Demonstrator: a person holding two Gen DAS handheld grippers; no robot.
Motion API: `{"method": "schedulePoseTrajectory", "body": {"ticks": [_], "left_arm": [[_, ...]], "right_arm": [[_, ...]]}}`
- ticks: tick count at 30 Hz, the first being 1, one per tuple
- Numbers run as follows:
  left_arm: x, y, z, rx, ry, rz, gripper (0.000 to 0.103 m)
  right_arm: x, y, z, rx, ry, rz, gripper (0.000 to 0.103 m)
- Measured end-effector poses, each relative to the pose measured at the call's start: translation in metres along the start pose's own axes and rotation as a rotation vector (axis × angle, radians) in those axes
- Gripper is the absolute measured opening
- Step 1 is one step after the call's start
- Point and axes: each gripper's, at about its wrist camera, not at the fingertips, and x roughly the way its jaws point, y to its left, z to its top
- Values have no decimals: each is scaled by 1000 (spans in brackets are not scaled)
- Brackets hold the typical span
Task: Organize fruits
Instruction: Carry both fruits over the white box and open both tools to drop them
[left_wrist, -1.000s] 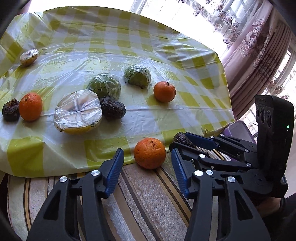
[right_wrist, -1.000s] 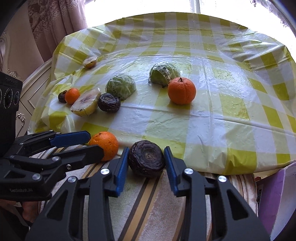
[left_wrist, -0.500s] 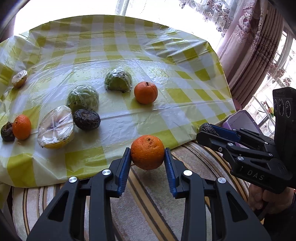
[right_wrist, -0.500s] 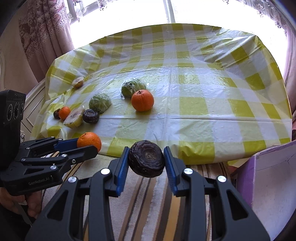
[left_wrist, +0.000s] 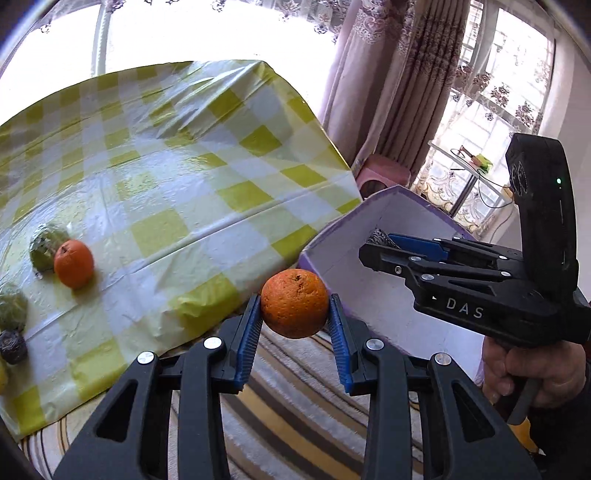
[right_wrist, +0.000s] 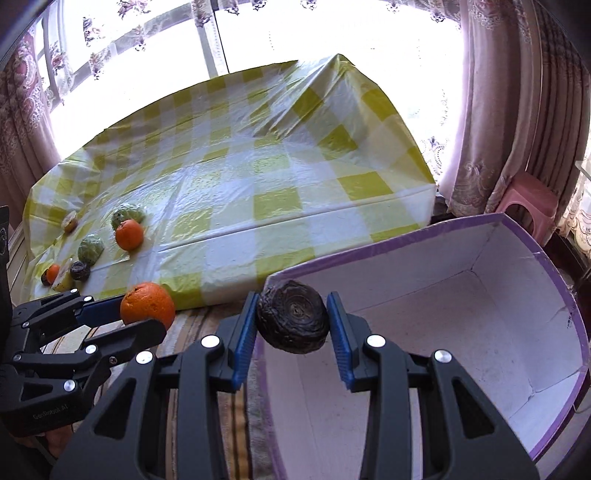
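Two hand-held grippers are each carrying a fruit beside the checked worktop (right_wrist: 280, 192). The left hand-held gripper (left_wrist: 294, 325) is clamping a whole orange (left_wrist: 294, 308) between its blue pads, holding it in the air just off the worktop's near edge and beside the rim of a purple-edged white box (right_wrist: 480, 332). The right hand-held gripper (right_wrist: 291, 325) is closed on a dark, wrinkled round fruit (right_wrist: 292, 321), which is hanging over the box's near corner. A person's hand (left_wrist: 532, 373) is gripping the right tool's handle. Back on the worktop, another orange (right_wrist: 129, 234), two plastic-wrapped green fruit pieces (right_wrist: 90, 249), a small dark fruit (right_wrist: 80, 270) and a few smaller pieces are lying together near the left edge.
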Motion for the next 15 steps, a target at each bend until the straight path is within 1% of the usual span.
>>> {"method": "schedulePoseTrajectory", "body": {"ticks": [4, 7, 10, 12, 15], "left_arm": [[32, -38, 10, 85, 31, -40, 33], [52, -61, 12, 149, 61, -36, 33], [65, -79, 9, 216, 91, -17, 33], [73, -87, 8, 242, 111, -10, 33], [82, -95, 6, 271, 137, 13, 34]], "right_arm": [[4, -39, -8, 55, 33, -70, 37], [7, -59, -14, 71, 60, -112, 38], [10, -72, -20, 95, 73, -124, 38], [14, -78, -23, 108, 90, -133, 38], [19, -83, -27, 129, 116, -120, 39]]}}
